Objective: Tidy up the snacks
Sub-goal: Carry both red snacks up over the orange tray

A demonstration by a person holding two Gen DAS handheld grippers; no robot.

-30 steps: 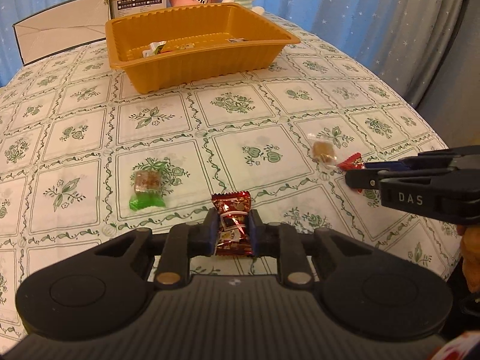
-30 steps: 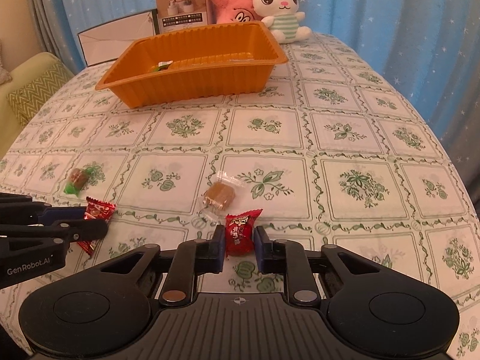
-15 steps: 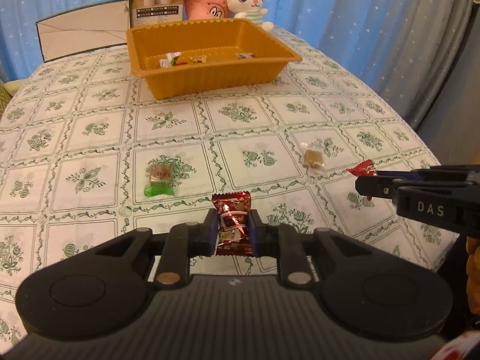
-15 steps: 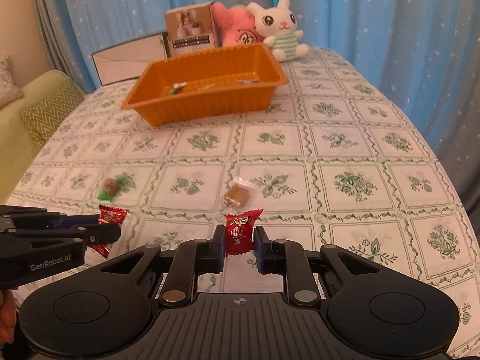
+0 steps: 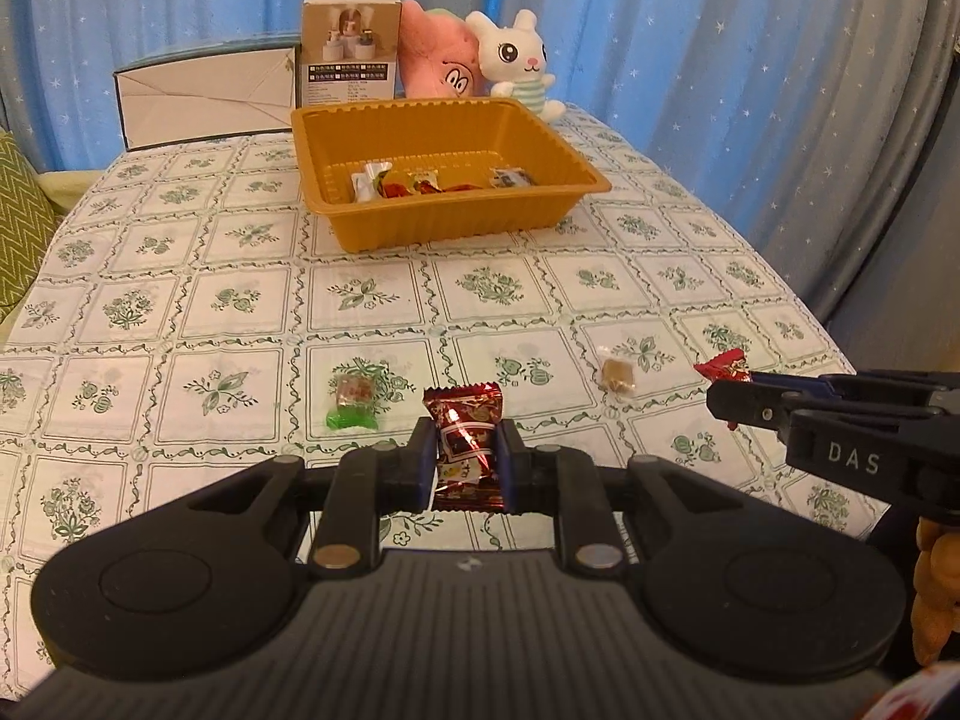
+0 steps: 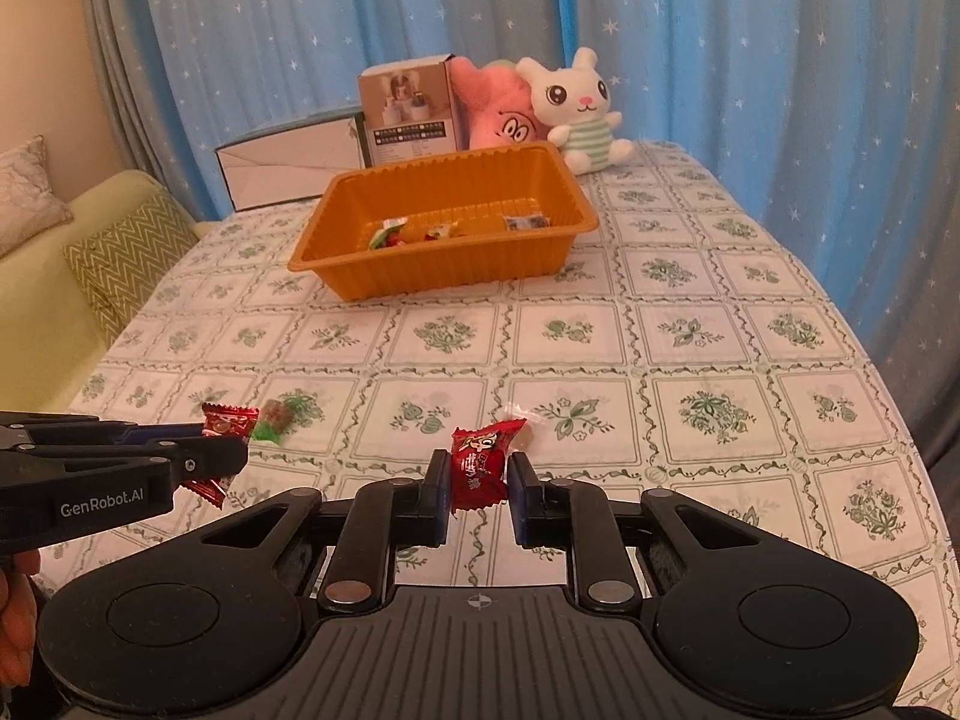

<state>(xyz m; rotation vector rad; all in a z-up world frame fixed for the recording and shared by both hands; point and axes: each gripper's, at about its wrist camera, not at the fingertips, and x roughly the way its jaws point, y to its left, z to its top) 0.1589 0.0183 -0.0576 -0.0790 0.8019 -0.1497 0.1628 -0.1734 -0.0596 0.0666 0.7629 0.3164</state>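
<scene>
Above the patterned tablecloth (image 5: 180,324), the left gripper (image 5: 467,459) is pinching a dark red candy (image 5: 465,444) and the right gripper (image 6: 479,483) a bright red candy (image 6: 480,465), both well short of the orange tray (image 6: 444,264).

Right gripper (image 6: 478,479): jaws were clamped on a bright red candy (image 6: 483,465), held clear of the table. Left gripper (image 6: 231,450): entered from the left edge, closed on a dark red candy (image 6: 225,423), a hand (image 6: 15,618) partly visible below it. Tablecloth (image 6: 690,324): white with a green floral grid. On it, a green-wrapped candy (image 6: 276,420) lay just beyond the left gripper's tip; a clear-wrapped brown candy (image 6: 527,433) lay mostly hidden behind the bright red one. Orange tray (image 6: 444,258): farther back, holding several wrapped snacks (image 6: 420,231). Behind the tray: a white box (image 6: 288,171), a printed carton (image 6: 411,111), a pink plush (image 6: 501,111), a white rabbit plush (image 6: 579,108). Blue starred curtain (image 6: 750,60) behind; sofa (image 6: 36,276) with a zigzag cushion (image 6: 129,252) at left.
</scene>
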